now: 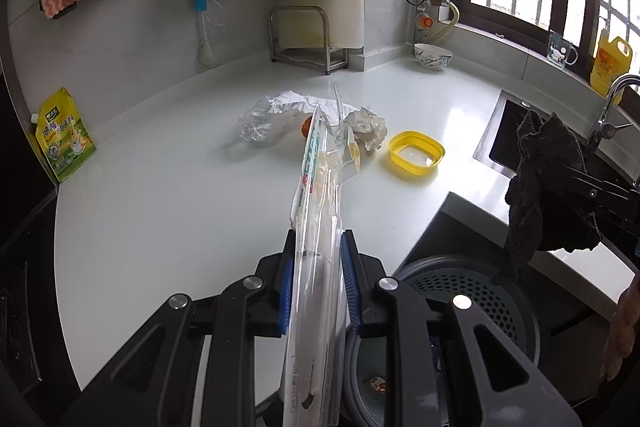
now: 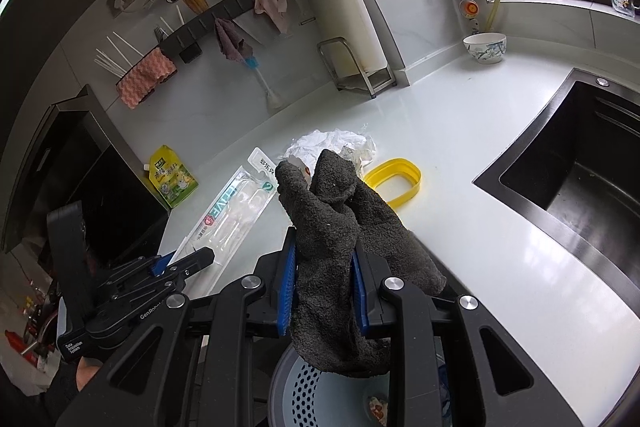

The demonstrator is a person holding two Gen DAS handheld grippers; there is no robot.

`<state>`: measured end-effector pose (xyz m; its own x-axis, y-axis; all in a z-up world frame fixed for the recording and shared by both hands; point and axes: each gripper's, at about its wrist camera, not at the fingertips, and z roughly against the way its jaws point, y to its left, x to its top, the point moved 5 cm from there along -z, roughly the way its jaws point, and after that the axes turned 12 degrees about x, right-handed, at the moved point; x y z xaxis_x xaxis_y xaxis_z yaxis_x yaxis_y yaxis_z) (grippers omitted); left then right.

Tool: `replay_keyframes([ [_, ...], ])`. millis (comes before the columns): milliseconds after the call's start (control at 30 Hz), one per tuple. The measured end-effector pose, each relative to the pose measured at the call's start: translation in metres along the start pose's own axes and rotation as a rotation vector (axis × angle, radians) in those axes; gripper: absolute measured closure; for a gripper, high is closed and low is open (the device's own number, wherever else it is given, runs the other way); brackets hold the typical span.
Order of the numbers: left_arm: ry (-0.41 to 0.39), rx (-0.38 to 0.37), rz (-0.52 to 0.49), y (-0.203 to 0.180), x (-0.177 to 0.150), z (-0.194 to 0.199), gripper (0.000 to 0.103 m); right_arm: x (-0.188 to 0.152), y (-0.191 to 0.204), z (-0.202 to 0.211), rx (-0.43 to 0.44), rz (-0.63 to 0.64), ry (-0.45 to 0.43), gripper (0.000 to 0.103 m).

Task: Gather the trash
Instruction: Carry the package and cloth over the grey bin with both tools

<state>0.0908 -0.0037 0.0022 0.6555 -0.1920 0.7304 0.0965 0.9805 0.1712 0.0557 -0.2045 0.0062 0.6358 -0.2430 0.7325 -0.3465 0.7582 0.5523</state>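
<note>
The left gripper [image 1: 316,279] pinches a long plastic pack [image 1: 320,187]; the right gripper [image 2: 325,279] grips a dark cloth [image 2: 332,227]. Either might miss the bin [image 1: 472,291] below and fall.

The desk [image 1: 168,187] is glossy, smooth white. A clear, shiny plastic toothbrush packet [image 1: 320,195] contrasts with the rough, matt grey cloth [image 2: 332,239]. At two o'clock, the sink [image 2: 580,167] looks like dark brushed metal; crumpled paper [image 1: 370,133] nearby.
</note>
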Motion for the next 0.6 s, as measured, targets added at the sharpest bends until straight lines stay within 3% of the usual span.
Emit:
replay_keyframes([
  [333, 0.076, -0.107, -0.008, -0.048, -0.057, 0.028, 0.081, -0.058, -0.013, 0.02, -0.038, -0.035, 0.043, 0.079],
  [600, 0.144, -0.144, -0.064, -0.079, -0.096, 0.019, 0.081, -0.107, -0.03, 0.015, -0.073, -0.072, 0.123, 0.079],
])
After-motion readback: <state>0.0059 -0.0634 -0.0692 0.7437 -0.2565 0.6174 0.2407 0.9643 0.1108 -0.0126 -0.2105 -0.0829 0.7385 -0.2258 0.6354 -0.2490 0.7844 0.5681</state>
